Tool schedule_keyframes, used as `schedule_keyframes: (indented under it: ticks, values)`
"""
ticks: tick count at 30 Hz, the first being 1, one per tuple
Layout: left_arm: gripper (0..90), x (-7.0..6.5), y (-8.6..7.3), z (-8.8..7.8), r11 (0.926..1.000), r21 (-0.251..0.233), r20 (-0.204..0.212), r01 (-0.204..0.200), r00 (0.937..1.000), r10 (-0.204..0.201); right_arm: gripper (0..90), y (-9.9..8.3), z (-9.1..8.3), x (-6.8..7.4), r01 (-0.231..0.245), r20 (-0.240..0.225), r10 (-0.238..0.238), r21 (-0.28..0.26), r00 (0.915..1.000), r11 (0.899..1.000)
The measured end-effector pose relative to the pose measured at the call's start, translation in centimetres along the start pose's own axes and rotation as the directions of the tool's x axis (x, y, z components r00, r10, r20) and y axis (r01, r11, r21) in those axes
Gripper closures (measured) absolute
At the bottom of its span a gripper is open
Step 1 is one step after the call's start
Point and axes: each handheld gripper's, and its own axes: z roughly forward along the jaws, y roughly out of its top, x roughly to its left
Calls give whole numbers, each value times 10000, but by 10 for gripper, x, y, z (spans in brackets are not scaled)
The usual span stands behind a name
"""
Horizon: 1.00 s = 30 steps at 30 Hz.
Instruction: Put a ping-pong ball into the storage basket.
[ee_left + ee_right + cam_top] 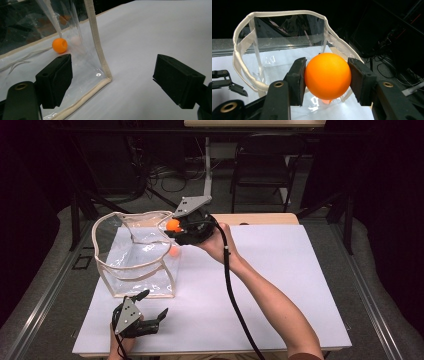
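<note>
Right gripper view: orange ball (pixel 327 76) clamped between jaws.

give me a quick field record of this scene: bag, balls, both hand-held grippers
bag: clear bag with cream trim, upright on the white table, mouth open
ball held: orange ball above the bag mouth
ball in bag: second orange ball on the bag floor
right hand-held gripper: shut on the ball
left hand-held gripper: open, holding nothing, by the bag's near corner

A lab or recording room: beyond the right claw (pixel 176 226), past the white-topped desk (pixel 280 270), loose cables (pixel 167 179) sprawl over a dark floor beside a folding chair (pixel 260 170) and black stands.
</note>
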Motion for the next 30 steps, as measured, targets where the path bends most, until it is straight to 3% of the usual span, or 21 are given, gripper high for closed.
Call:
schedule_keyframes:
  ticks: [30]
  values:
    - [158,0,0,0,10000,-9,4,-7,10000,7,511,10,11,13,255,-123,-257,-181,9996,9995]
